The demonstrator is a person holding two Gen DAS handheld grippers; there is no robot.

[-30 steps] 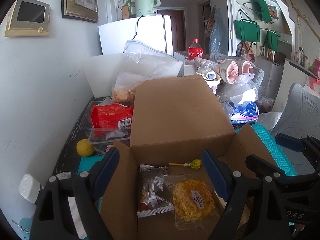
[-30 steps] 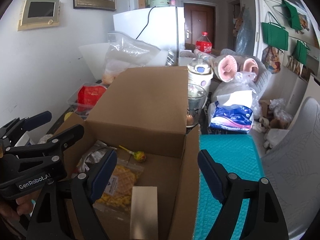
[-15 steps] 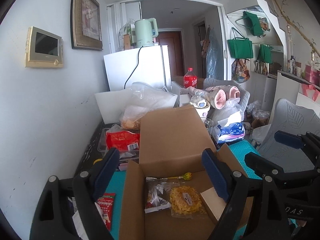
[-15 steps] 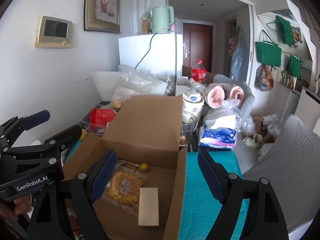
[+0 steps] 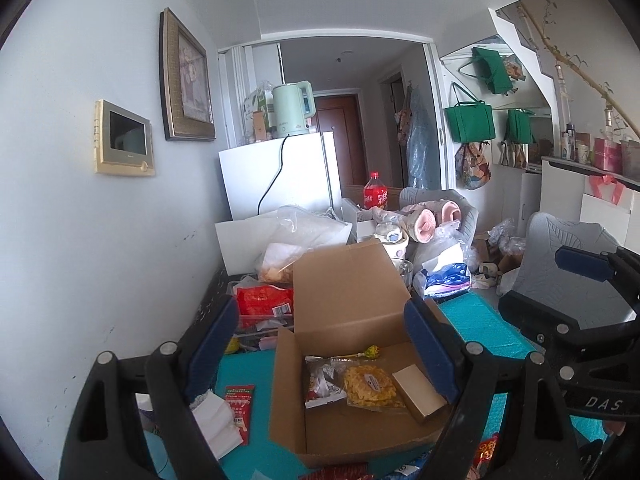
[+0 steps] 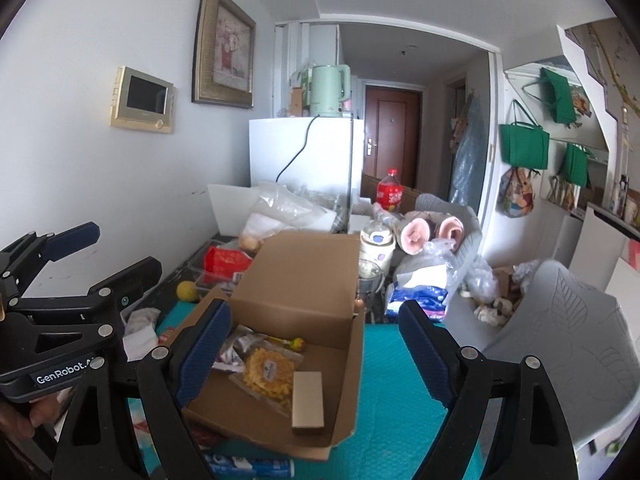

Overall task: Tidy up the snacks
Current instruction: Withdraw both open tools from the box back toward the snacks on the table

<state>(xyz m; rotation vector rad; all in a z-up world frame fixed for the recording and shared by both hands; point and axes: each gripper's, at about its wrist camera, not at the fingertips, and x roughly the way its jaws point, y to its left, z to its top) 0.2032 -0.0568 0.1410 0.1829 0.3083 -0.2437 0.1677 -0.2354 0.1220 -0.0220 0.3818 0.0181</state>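
Both grippers hang above the open cardboard box (image 5: pixel 352 376) on the teal-covered desk (image 6: pixel 400 380), and neither holds anything. The left gripper (image 5: pixel 320 344) has its fingers spread wide with only air between them; the right gripper (image 6: pixel 316 344) is likewise spread, its jaws having just been opening a little further, nothing between them.

The step in hand looks like a pause between placements. Inside the box lie a lollipop (image 5: pixel 370 352), a silver-and-red packet (image 5: pixel 320 380), a clear bag of yellow crisps (image 5: pixel 370 386) and a small tan carton (image 5: pixel 418 394), all flat on the box floor.

What remains, by my judgement, is the loose stock outside the box: a red sachet (image 5: pixel 239 402) beside its left wall, a blue wrapper (image 6: pixel 248 466) and other red packaging at its near edge (partly cut off by the frame). The next move calls for one gripper to drop low beside the box and pinch a flat packet off the desk.

Against a second ago, both cameras now sit higher and further back, so the whole box and the desk around it show, and the tan carton rests flat rather than upright.
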